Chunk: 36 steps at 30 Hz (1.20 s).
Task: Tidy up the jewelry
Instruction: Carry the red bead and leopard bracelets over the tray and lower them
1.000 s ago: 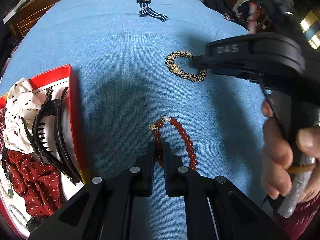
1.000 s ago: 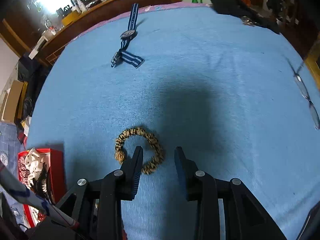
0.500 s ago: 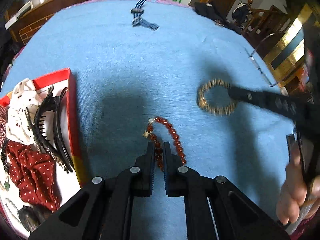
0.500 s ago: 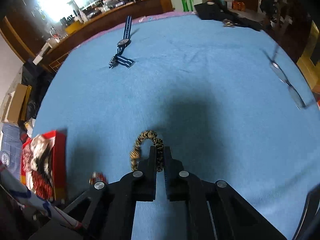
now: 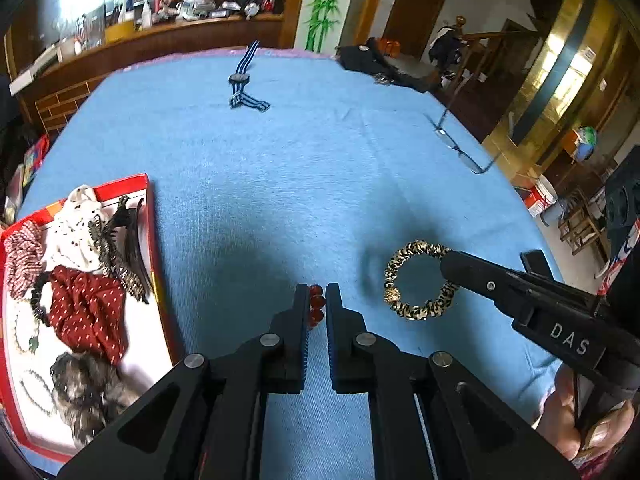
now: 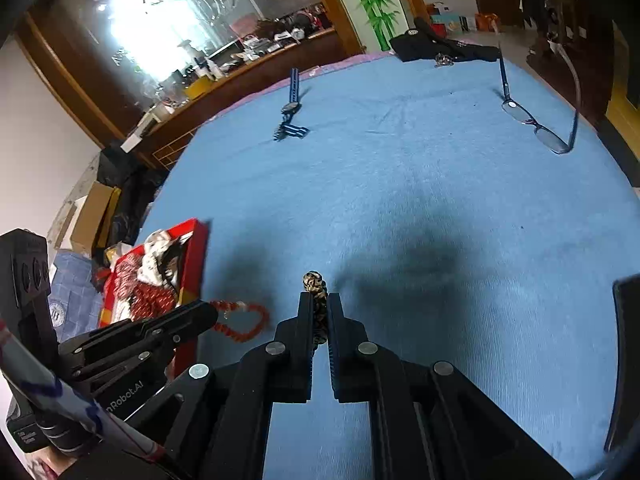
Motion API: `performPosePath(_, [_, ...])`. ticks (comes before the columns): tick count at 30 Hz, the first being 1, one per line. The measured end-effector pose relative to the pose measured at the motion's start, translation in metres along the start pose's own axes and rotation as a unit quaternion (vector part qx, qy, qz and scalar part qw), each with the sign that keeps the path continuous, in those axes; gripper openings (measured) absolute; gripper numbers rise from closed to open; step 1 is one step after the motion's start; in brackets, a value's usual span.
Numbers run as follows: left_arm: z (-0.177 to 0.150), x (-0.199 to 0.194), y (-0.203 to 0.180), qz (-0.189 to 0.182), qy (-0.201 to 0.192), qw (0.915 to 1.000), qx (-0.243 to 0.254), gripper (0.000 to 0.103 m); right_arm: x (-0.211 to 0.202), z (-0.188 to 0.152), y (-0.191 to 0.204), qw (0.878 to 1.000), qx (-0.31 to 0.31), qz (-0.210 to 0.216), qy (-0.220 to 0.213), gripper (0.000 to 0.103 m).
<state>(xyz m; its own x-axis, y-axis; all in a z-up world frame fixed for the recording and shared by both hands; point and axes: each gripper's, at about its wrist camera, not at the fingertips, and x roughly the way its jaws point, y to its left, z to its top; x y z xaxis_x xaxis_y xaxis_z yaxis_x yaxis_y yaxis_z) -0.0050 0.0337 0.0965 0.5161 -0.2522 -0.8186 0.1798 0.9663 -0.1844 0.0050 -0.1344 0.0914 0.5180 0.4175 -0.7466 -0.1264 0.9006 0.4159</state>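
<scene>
Since the earlier frames, both bracelets have left the cloth: the right gripper (image 6: 319, 308), then spread around the leopard-print bracelet (image 5: 418, 280), is now clamped on its band, and both tools have risen, so more of the room shows above the table.

The left gripper (image 5: 317, 304) has its jaws closed on the red bead bracelet (image 6: 240, 322); in the left wrist view only a few beads show in the narrow gap, while the right wrist view shows the rest of the loop hanging free beyond the tips. Each bracelet is pinched at one point on its band, so the loop hangs clear below the tool and does not drag on the blue tablecloth (image 5: 300, 168).

The red tray (image 5: 154, 240) sits at the table's left edge, already holding scrunchies, hair clips and bead strings; it is the likely destination for both pieces. The left gripper is nearer to it.

A striped watch (image 5: 242, 84) lies flat well apart at the far side, and eyeglasses (image 6: 536, 124) rest near the right edge, both untouched.
</scene>
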Motion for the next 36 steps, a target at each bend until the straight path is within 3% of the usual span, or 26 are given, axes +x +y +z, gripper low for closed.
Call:
performPosePath(12, [-0.047, -0.020, -0.008, 0.019, -0.019, 0.9991, 0.032, 0.007, -0.015, -0.041, 0.003, 0.999, -0.023, -0.029, -0.011, 0.007])
performPosePath(22, [-0.047, -0.028, -0.006, 0.019, -0.038, 0.9984, 0.036, 0.007, -0.021, -0.047, 0.021, 0.993, -0.066, -0.084, -0.045, 0.007])
performPosePath(36, [-0.048, -0.037, -0.006, 0.028, -0.059, 0.9970, 0.041, 0.007, -0.025, -0.050, 0.034, 0.989, -0.091, -0.102, -0.058, 0.007])
